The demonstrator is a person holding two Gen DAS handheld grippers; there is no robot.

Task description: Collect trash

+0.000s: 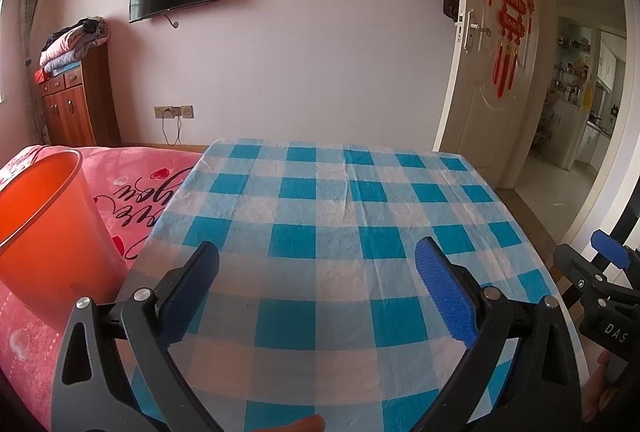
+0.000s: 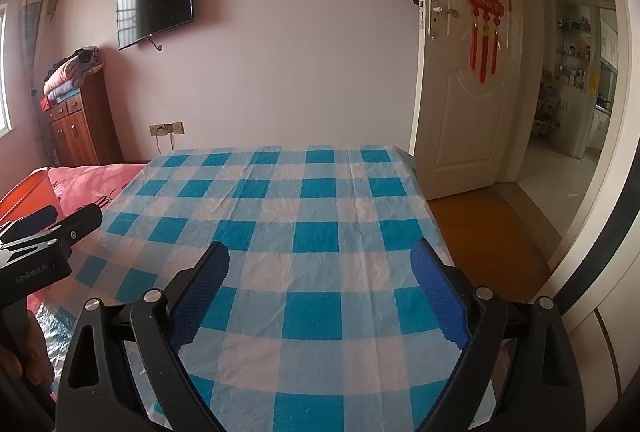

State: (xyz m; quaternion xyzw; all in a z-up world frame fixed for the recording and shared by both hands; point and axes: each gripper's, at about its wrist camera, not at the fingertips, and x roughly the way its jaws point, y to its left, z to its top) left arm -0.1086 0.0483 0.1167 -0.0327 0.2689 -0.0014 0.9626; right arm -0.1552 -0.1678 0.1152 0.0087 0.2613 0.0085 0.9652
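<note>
Orange bin (image 1: 44, 228) at left edge of left wrist frame, standing on pink bedspread (image 1: 132, 188) just beside table (image 1: 320, 192) with blue checked cloth.

Left hand-held gripper (image 1: 316, 288): jaws wide apart, empty, lower centre; nearer bin.

Right hand-held gripper (image 2: 320, 288): jaws apart, empty; bin far left in its frame.

No trash visible on cloth; location cannot tell, so no long axis to judge.

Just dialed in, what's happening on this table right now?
A person holds a tool in each hand over the blue checked tablecloth. The left tool and right tool are both open and hold nothing. An orange bin stands to the left, on the pink bedspread. No trash shows on the cloth in either view, so nothing is being picked up at this moment.
</note>
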